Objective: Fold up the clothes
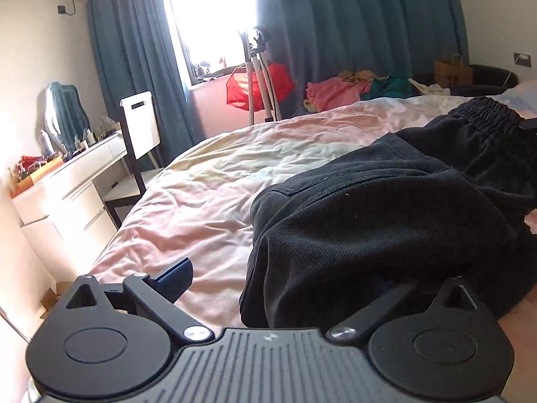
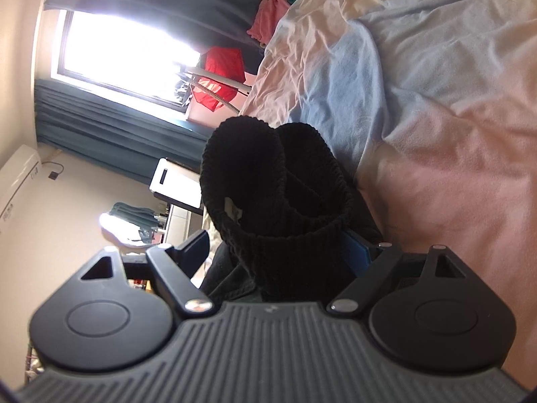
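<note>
Two grippers work at one pair of black trousers (image 1: 386, 221) lying on a bed (image 1: 208, 201) covered with a crumpled pink, cream and pale blue sheet. Starting at the far left of the left wrist view, a white dressing table (image 1: 77, 184) crowded with small items stands against the wall, with a white-backed chair (image 1: 141, 124) just beside the bed's edge. Further right, teal curtains (image 1: 352, 33) frame a bright window, a red cloth (image 1: 258, 84) hangs on a stand below it, and a heap of pink and green clothes (image 1: 352, 89) sits past the far edge of the bed. The left gripper (image 1: 285, 288) is spread wide: its left finger (image 1: 174, 277) lies bare over the sheet, while its right finger is buried under a bunched fold of the trousers, so whether it pinches any cloth cannot be told. The trousers stretch away to the right, their elastic waistband (image 1: 486, 114) at the far end. In the right wrist view, rolled on its side, the right gripper (image 2: 285, 248) has that ribbed waistband (image 2: 268, 181) gathered between its two blue-padded fingers (image 2: 357, 252), the band looping up off the bed.
</note>
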Demonstrator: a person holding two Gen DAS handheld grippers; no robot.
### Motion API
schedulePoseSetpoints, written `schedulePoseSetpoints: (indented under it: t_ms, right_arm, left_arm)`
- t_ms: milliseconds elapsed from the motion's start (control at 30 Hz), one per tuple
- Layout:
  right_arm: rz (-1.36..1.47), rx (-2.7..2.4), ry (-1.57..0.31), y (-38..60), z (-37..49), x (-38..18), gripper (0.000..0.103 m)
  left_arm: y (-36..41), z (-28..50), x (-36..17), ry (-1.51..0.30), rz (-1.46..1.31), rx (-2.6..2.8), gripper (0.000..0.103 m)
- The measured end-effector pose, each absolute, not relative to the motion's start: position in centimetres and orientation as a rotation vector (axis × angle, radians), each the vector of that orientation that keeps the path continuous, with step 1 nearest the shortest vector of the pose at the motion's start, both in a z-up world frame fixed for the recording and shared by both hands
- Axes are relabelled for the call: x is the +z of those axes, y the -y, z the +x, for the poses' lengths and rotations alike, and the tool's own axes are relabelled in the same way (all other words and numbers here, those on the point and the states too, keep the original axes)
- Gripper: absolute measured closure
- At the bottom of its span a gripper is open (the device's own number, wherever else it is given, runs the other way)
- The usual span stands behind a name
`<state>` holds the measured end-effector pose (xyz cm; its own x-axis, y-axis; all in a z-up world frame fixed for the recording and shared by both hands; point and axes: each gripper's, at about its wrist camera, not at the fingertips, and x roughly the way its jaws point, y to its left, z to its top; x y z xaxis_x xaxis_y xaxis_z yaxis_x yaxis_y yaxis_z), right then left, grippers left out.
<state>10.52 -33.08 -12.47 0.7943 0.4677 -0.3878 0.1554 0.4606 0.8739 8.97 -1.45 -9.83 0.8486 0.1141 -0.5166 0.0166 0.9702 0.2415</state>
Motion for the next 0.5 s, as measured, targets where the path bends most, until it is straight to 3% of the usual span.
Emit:
schedulePoseSetpoints:
  t_ms: [267,333,500]
  right_arm:
    - [0.994,0.160,-0.674,30.6,11.1,-13.1,0.016]
    - [0.997,0.133,-0.636,30.7,11.0,-13.3,0.023]
    - [0.895,0.112,-0.575,30.7,10.5,-11.6,0.058]
  left_arm:
    - [-4.2,5.4,-9.5,-0.659,-0.034,0.105,0.002]
    - [-5.5,5.3,-9.6,-0.670,-0.114,0.140,0.004]
    - [-8.3,5.8,-10.3,-0.698,-0.302,0.155,0.004]
